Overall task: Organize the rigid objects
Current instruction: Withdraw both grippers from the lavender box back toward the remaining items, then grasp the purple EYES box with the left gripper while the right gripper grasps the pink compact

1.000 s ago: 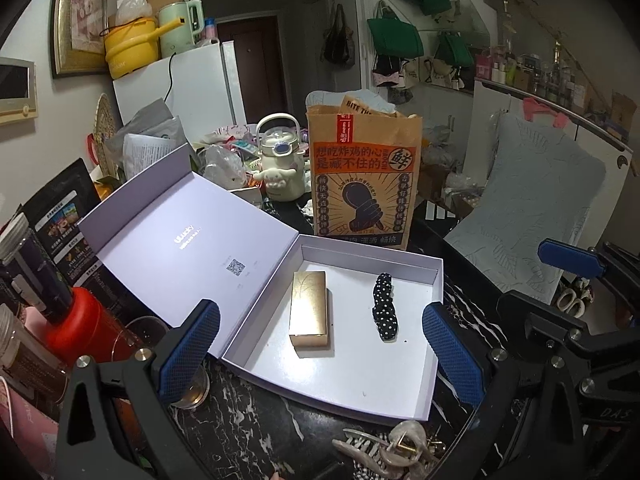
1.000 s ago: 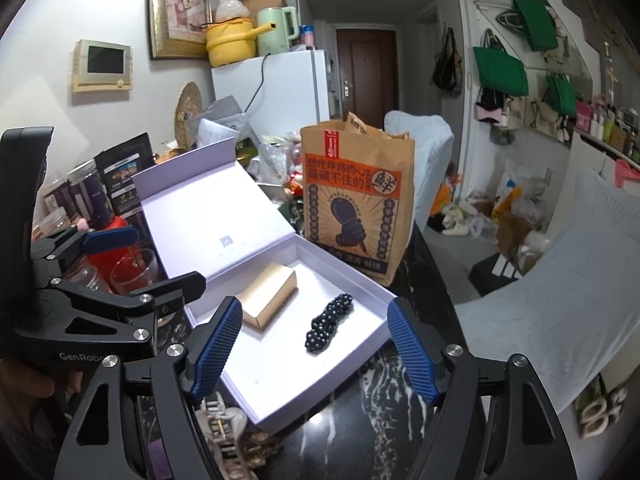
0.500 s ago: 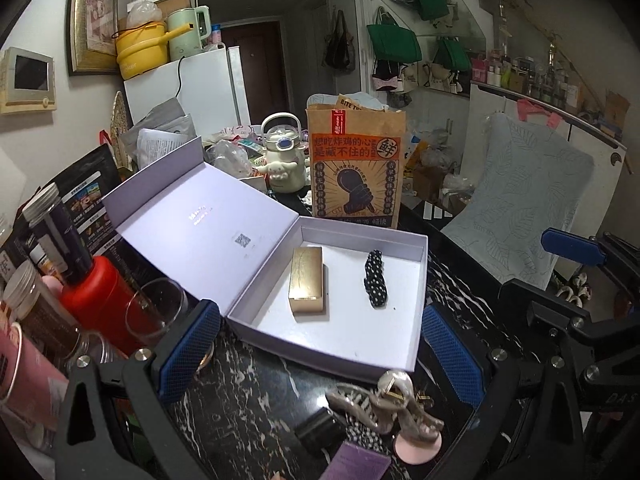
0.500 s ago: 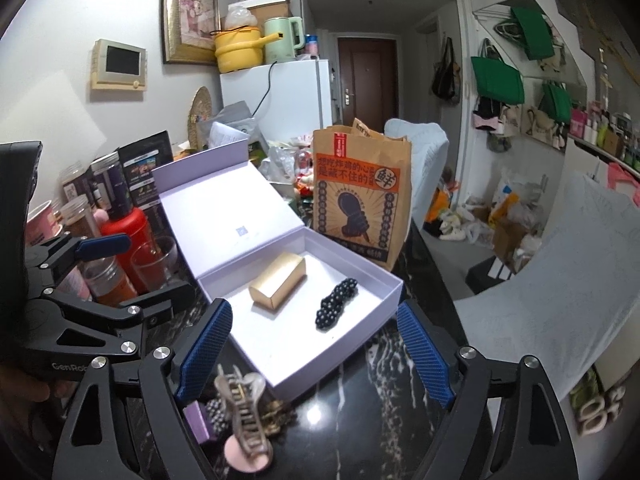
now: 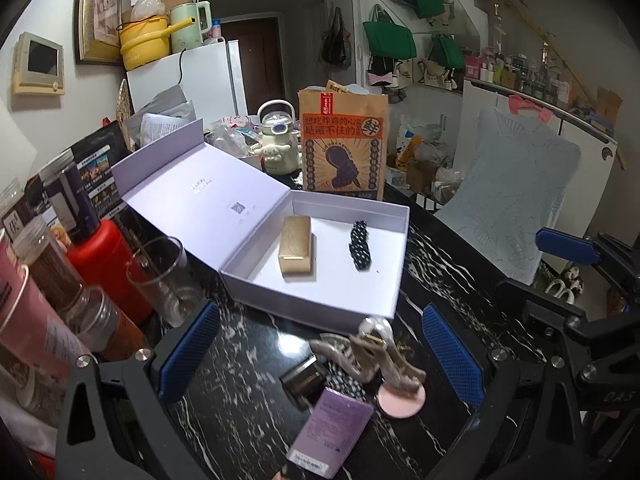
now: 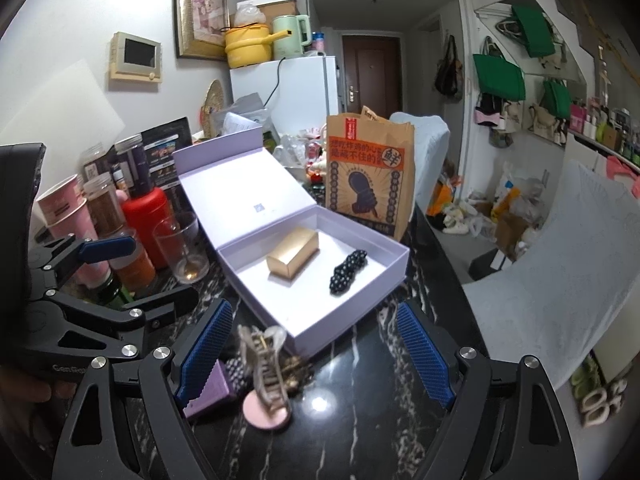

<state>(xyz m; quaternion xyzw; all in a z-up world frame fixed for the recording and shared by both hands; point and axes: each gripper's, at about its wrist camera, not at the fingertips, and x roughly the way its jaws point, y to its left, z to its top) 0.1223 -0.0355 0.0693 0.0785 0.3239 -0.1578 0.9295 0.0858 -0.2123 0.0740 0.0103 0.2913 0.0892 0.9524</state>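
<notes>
Gold box (image 5: 297,249) and black beaded clip (image 5: 361,245) inside lavender box (image 5: 394,280); claw clip (image 5: 376,354), purple card (image 5: 334,426) left near its front wall; both tongs (image 5: 318,354) (image 6: 316,354) wide, empty.

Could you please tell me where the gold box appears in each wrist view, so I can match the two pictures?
Left wrist view: the gold box lies just left of centre, in the open lilac box, lengthwise toward the camera.
Right wrist view: the gold box lies near centre, turned diagonally.
Shared landmark: the black beaded clip lies to its right in both.
</notes>
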